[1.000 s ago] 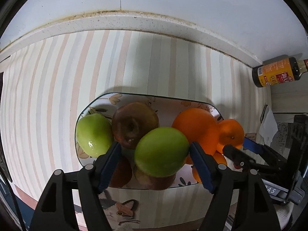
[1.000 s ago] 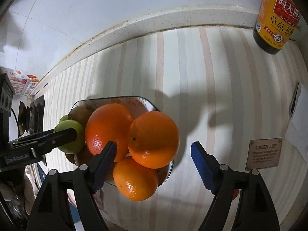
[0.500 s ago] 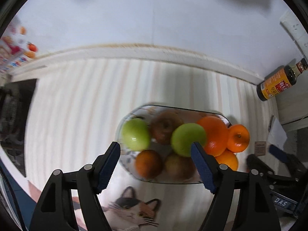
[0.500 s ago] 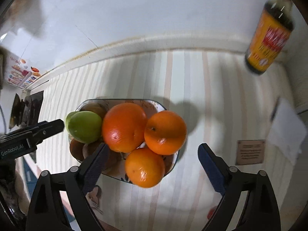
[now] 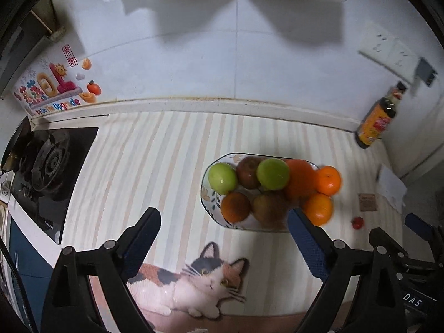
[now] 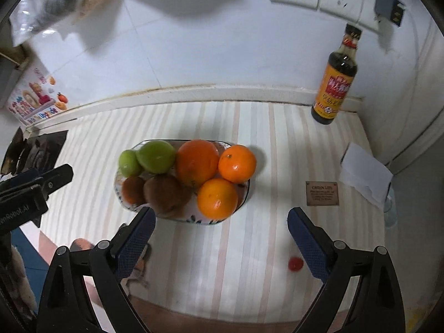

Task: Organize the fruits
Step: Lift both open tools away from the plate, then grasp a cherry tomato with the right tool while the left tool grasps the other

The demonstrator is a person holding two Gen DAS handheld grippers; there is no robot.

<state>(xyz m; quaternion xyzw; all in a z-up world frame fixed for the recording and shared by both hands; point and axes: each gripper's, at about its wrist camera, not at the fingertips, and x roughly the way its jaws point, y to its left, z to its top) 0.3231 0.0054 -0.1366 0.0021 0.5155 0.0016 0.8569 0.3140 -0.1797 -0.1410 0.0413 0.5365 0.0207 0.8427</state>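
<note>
Both grippers stand above the striped surface (image 6: 249, 249) with nothing between their fingers.

Left gripper (image 5: 223, 242): jaws spread wide, released. The fruit plate (image 5: 206, 194) lies ahead of it and toward its right finger, near but not touching. On the plate, the left wrist view shows two green apples (image 5: 273, 173), (image 5: 222, 178), a dark red apple (image 5: 249, 172) between them, and three oranges (image 5: 328, 180) grouped at the right end. Two more fruits (image 5: 236, 206) sit at the near edge; motion blur prevents identifying them, possibly brownish apples.

Right gripper (image 6: 220, 238): jaws spread wide, released. The plate (image 6: 194, 220) lies just ahead, offset toward its left finger. The oranges (image 6: 217, 198) occupy the plate's right half, the green apples (image 6: 156, 156) the far left.

A small red object (image 6: 295, 264) lies on the surface just beside the right finger. A soy sauce bottle (image 6: 335, 83) stands upright at the back wall, well apart from the plate. A printed cat (image 5: 199, 283) decorates the surface below the left gripper. A gas burner (image 5: 50, 163) sits at far left.
</note>
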